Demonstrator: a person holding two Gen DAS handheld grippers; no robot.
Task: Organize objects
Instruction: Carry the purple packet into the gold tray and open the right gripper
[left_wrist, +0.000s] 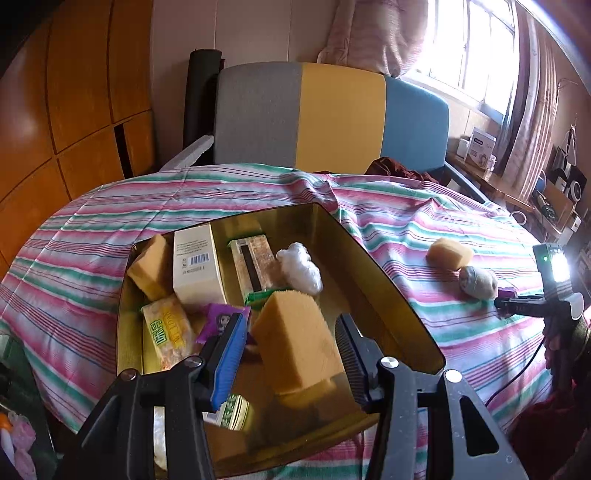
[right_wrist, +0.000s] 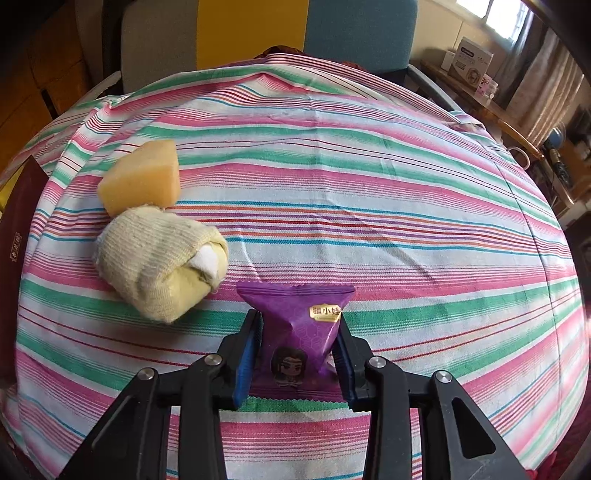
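My left gripper (left_wrist: 291, 319) hangs over an open gold box (left_wrist: 388, 280), shut on a yellow sponge block (left_wrist: 295, 343) held between its pads. The box holds a white carton (left_wrist: 197, 266), another sponge (left_wrist: 151, 266), a wad of clear plastic (left_wrist: 299, 266), a yellow snack packet (left_wrist: 168, 332) and a purple packet (left_wrist: 218, 321). My right gripper (right_wrist: 299, 321) is shut on a purple snack packet (right_wrist: 303, 332) low over the striped cloth (right_wrist: 369, 184). To its left lie a rolled cream sock (right_wrist: 159, 254) and a yellow sponge (right_wrist: 142, 177), touching each other.
A grey, yellow and blue chair back (left_wrist: 332, 114) stands behind the cloth-covered table. A side shelf with a white box (right_wrist: 474, 59) and small items runs along the right under the window. A dark red box lid (right_wrist: 18, 221) lies at the left edge.
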